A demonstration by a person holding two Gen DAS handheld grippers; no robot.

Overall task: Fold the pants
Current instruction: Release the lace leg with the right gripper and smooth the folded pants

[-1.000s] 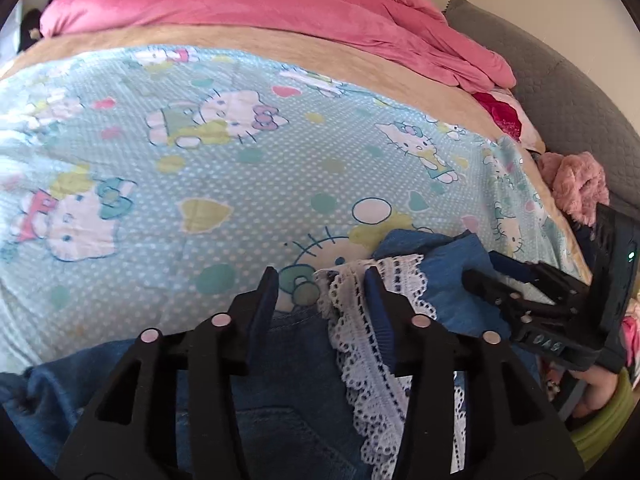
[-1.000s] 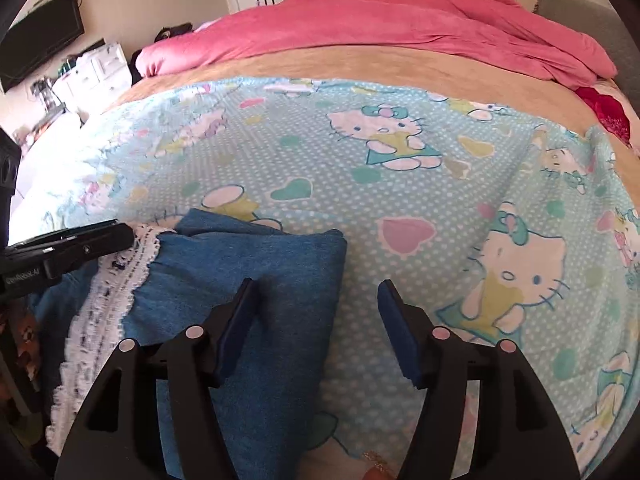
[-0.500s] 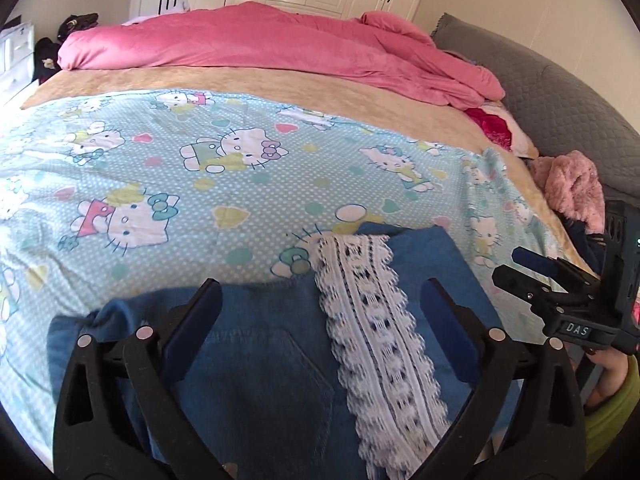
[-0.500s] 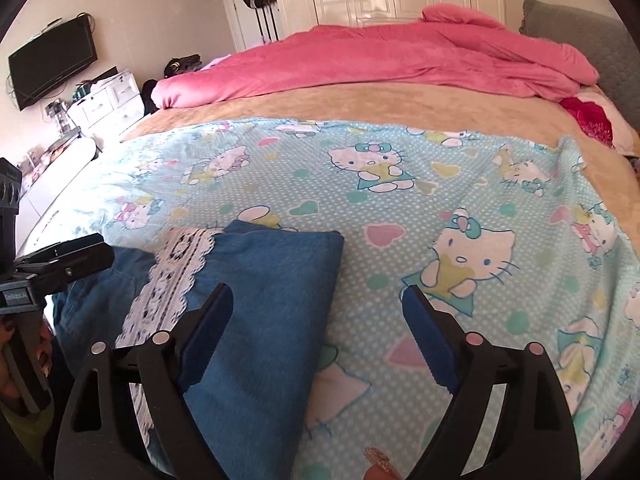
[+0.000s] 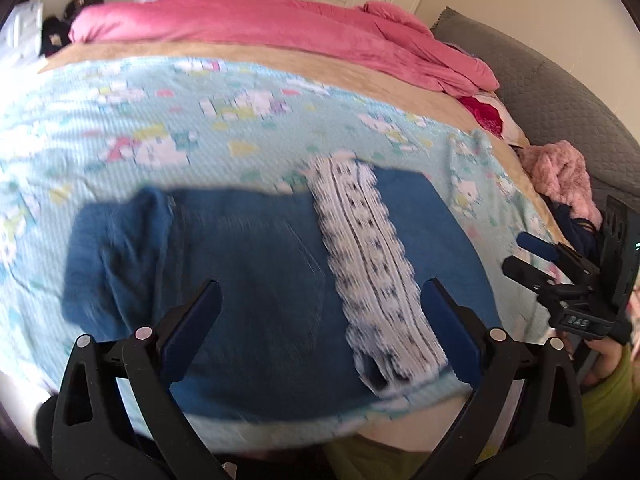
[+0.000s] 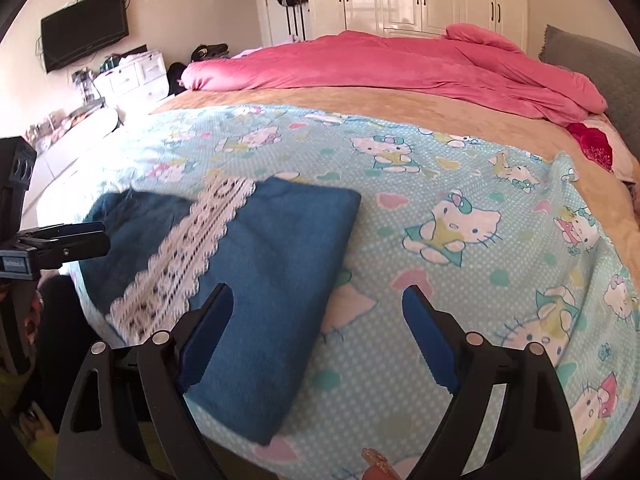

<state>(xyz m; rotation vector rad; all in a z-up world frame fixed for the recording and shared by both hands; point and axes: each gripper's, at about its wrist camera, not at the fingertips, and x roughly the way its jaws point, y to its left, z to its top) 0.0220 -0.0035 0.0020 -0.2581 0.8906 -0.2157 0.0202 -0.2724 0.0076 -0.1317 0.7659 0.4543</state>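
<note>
The folded blue denim pants with white lace trim [image 5: 260,280] look soft and limp, best gripped at a corner; both grippers, left [image 5: 320,320] and right [image 6: 318,320], stand wide open, holding nothing.

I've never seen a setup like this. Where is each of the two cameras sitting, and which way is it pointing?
Left wrist view: sits on the left tool, looking forward and down past its open fingers onto the folded denim pants on the bed; the right tool and a hand show at right.
Right wrist view: sits on the right tool, aimed across the cartoon-cat sheet; the left tool shows at left.
Shared: the pants, their lace trim, the sheet, the pink duvet.
</note>
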